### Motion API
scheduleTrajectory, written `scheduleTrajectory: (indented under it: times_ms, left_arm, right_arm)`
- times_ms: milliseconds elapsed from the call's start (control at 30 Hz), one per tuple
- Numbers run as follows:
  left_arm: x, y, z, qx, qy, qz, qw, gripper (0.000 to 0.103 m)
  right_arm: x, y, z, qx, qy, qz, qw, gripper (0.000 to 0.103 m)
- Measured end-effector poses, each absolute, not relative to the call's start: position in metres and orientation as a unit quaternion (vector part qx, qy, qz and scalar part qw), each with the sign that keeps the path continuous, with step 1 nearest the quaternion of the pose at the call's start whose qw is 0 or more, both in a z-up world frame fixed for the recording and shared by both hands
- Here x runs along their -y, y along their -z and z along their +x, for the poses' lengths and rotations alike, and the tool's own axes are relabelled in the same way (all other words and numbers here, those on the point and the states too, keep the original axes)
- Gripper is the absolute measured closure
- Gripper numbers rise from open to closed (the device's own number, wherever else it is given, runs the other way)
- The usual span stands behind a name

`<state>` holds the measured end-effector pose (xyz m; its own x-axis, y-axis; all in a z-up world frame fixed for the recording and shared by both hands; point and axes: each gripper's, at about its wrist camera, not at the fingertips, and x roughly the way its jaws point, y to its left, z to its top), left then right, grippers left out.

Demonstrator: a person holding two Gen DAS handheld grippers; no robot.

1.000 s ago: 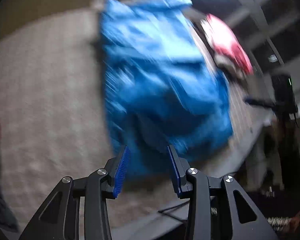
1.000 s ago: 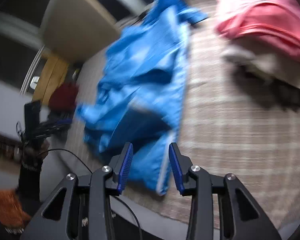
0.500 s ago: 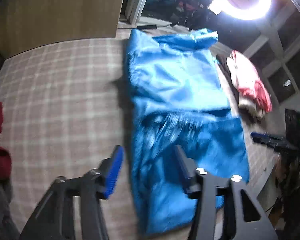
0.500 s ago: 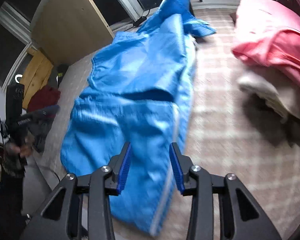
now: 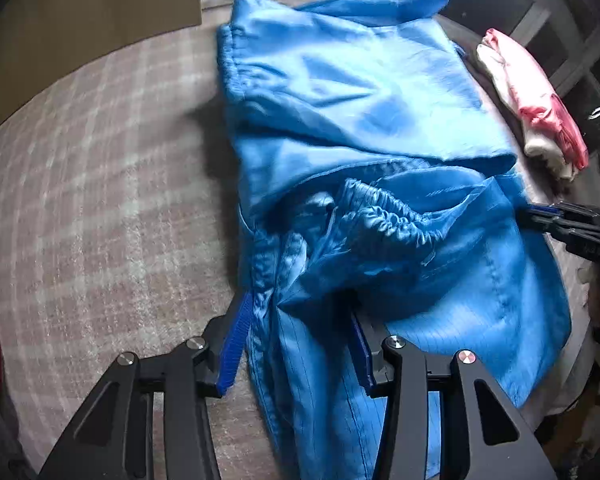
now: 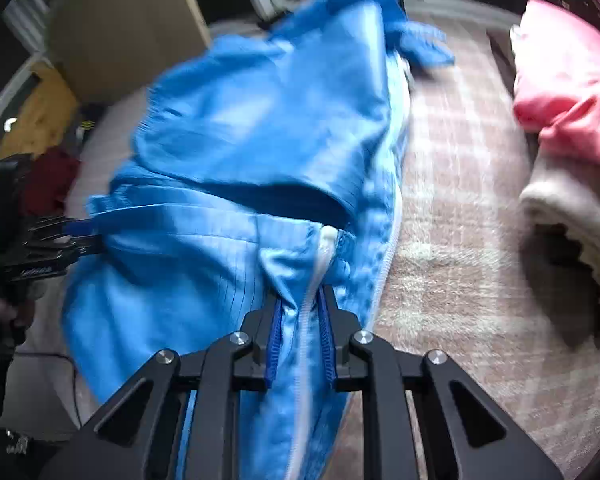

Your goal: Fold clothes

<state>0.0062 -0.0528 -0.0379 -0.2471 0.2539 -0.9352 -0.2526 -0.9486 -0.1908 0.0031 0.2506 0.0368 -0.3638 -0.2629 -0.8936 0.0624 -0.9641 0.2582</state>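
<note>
A shiny blue garment (image 5: 360, 128) with elastic cuffs and a white zip lies crumpled along a checked cover (image 5: 100, 200). My left gripper (image 5: 296, 344) is open at the garment's near left edge, and blue cloth runs loosely between its wide-apart fingers. In the right wrist view the same blue garment (image 6: 260, 140) fills the middle. There my right gripper (image 6: 300, 340) is shut on its zip edge at the near right side. Each gripper shows in the other's view: the right one (image 5: 560, 224) at the garment's right edge, the left one (image 6: 60, 240) at its left edge.
A folded pink and cream pile (image 5: 536, 108) sits to the right of the garment, also large in the right wrist view (image 6: 568, 92). A dark red cloth (image 6: 48, 184) lies at the far left. A wooden panel (image 5: 88, 20) stands behind the cover.
Both grippers have come down onto the garment's near end. The right one has closed on the zip edge. The left one now straddles the cloth.
</note>
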Motion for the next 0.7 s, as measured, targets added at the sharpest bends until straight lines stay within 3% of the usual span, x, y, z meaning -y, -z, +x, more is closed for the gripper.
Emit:
scheduleTrajectory:
  times_ms: [33, 100, 167, 233, 533, 700]
  left_arm:
    - [0.056, 0.036, 0.008, 0.008, -0.787, -0.596, 0.159, 0.060]
    - [0.070, 0.021, 0.023, 0.032, -0.788, -0.593, 0.164, 0.058]
    - [0.081, 0.006, 0.041, 0.039, -0.792, -0.584, 0.172, 0.050]
    - [0.093, -0.004, 0.065, 0.044, -0.793, -0.581, 0.175, 0.035]
    - [0.103, 0.040, 0.108, 0.121, -0.743, -0.636, 0.168, 0.035]
    - [0.084, 0.047, 0.105, 0.101, -0.745, -0.633, 0.184, 0.034]
  right_arm:
    - [-0.249, -0.039, 0.004, 0.082, 0.822, 0.556, 0.095, 0.085]
    - [-0.260, -0.052, 0.013, 0.074, 0.827, 0.553, 0.076, 0.071]
    - [-0.277, -0.066, 0.032, 0.080, 0.835, 0.539, 0.068, 0.065]
    - [-0.291, -0.076, 0.058, 0.092, 0.839, 0.532, 0.066, 0.061]
    - [-0.291, -0.045, 0.139, 0.164, 0.806, 0.566, 0.058, 0.059]
    - [-0.287, -0.033, 0.139, 0.194, 0.792, 0.575, 0.072, 0.059]
